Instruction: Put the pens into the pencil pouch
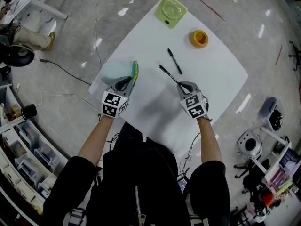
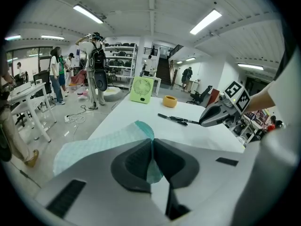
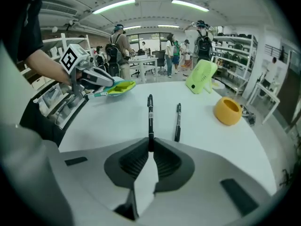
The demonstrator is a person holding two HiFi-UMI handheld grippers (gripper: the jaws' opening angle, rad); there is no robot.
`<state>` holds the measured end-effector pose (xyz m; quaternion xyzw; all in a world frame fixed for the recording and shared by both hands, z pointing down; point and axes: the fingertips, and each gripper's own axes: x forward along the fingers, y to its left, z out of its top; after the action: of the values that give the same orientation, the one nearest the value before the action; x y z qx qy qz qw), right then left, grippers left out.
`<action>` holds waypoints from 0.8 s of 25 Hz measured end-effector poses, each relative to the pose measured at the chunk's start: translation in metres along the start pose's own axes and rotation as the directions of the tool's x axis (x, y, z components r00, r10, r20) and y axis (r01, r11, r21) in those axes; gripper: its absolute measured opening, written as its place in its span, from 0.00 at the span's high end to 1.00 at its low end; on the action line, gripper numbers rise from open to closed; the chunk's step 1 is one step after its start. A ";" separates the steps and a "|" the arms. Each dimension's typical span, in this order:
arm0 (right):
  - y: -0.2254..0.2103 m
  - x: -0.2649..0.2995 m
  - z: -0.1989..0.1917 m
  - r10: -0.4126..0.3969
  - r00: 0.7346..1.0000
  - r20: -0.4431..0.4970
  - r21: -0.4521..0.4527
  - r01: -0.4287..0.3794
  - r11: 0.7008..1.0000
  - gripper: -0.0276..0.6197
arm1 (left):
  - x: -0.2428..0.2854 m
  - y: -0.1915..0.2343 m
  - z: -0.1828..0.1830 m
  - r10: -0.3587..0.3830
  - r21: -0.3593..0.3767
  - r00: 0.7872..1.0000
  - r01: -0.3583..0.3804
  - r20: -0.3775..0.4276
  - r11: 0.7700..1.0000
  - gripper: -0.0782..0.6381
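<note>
- Pencil pouch point(image 1: 115, 72), mint, left of centre: pinched between the closed jaws of left gripper point(image 2: 151, 144); interior hidden.
- Right gripper point(image 3: 150, 147) clamps black pen point(image 3: 150, 117); barrel print, possibly text, unreadable.

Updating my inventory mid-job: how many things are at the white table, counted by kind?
Black pens: 2
Pencil pouch: 1
Green fan: 1
Orange cup: 1
Total: 5

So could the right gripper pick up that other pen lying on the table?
Probably not just now: the right gripper is shut on one black pen. The other pen lies close beside it on bare table, nothing in between.
</note>
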<state>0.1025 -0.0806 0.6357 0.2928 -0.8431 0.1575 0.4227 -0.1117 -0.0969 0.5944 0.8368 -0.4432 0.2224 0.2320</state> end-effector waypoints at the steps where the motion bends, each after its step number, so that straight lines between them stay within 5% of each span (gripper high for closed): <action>1: 0.004 -0.003 0.006 0.015 1.000 0.008 -0.022 -0.015 1.000 0.89 | 0.001 -0.001 0.001 -0.002 0.002 1.000 0.002 0.001 1.000 0.84; 8: 0.042 0.005 0.031 0.154 0.988 -0.021 -0.124 -0.155 0.980 0.89 | 0.000 -0.004 -0.001 -0.005 0.010 1.000 0.005 -0.002 1.000 0.84; 20: 0.071 0.042 0.070 0.224 0.971 -0.084 -0.215 -0.237 0.947 0.89 | 0.001 -0.012 -0.003 -0.063 0.033 0.998 0.064 -0.020 0.997 0.84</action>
<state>-0.0049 -0.0764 0.6263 0.1383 -0.8710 0.1187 0.4562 -0.1012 -0.0902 0.5951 0.8521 -0.4105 0.2300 0.2292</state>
